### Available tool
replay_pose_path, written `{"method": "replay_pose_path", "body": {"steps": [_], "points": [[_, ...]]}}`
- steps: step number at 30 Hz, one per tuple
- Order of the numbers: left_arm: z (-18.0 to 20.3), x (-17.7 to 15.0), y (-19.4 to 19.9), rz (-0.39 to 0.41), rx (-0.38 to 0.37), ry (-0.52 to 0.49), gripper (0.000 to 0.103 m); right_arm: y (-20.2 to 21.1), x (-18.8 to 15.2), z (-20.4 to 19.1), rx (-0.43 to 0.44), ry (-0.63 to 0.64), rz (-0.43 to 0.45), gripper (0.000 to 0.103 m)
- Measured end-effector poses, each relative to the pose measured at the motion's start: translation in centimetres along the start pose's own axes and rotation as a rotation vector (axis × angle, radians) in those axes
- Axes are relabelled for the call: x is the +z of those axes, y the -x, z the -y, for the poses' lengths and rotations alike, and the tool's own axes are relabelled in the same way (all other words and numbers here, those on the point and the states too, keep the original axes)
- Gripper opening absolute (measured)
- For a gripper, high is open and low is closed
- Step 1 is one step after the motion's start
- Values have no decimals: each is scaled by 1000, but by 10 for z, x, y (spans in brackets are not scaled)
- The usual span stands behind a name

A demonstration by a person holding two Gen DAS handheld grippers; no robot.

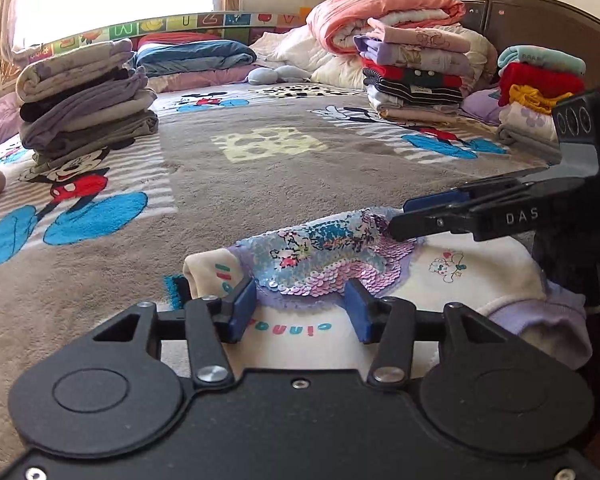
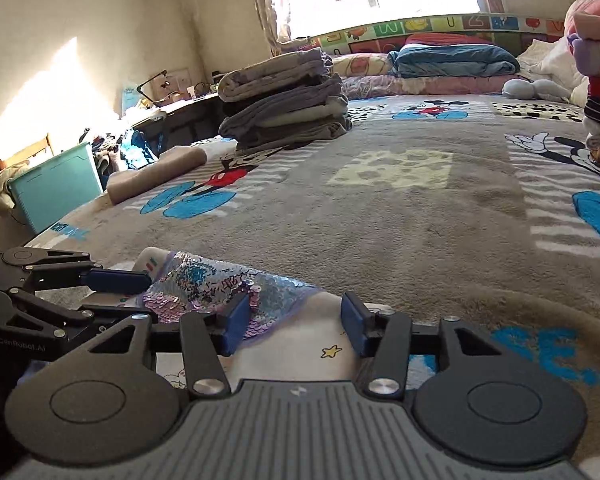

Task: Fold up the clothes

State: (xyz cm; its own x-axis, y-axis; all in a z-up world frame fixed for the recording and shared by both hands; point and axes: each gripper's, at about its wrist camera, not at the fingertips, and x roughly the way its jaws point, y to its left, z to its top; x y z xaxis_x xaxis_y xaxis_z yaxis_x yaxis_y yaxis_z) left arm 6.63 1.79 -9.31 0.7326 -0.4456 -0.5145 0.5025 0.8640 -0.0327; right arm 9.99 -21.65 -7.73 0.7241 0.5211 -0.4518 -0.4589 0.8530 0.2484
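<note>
Working over a small white sweatshirt with a sequin patch point(image 1: 320, 264) that lies at the near edge of the bed point(image 1: 300, 168), on the Mickey Mouse blanket point(image 1: 76, 184).

Left claw point(image 1: 300, 308): fingers spread, blue pads on either side of the patch's lower edge, nothing pinched between them. The printed lettering sits directly under the gap.

Right claw point(image 2: 296, 324): also spread, hovering just above the garment with the sequin patch at its left pad. In the left wrist view its tip looks to rest on or just above the patch's far right corner; I cannot tell if it touches.

Key relation: the garment's long axis runs left to right across both claws, purple cuff point(image 1: 548, 328) at the right end and a folded-over edge at the left. Left claw is nearer the left end, right claw nearer the cuffed end. Each has cloth directly ahead and below.

Judgement: the bundle already looks compact, which fits either a mid-fold state or a finished fold just released. Cannot separate these.

Folded stacks stand well apart: grey pile point(image 1: 84, 100) far left, colourful pile point(image 1: 416, 68) far right.
</note>
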Motion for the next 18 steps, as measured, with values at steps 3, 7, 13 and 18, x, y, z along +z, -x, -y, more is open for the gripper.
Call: {"method": "replay_pose_path", "body": {"steps": [3,7,13,18], "points": [[3,-2,17,26,-25,-22,47,17,1,-4,-14,9,39,50],[19,-16,31,-21,-45,-127,47,35,-5,-12,-13,37,37,50],[7,-16,37,-34,-64,-49,48,36,-15,-12,-26,-28,-6,50],[-25,-13,56,-25,-36,182,53,65,-24,-11,-57,-124,22,55]]}}
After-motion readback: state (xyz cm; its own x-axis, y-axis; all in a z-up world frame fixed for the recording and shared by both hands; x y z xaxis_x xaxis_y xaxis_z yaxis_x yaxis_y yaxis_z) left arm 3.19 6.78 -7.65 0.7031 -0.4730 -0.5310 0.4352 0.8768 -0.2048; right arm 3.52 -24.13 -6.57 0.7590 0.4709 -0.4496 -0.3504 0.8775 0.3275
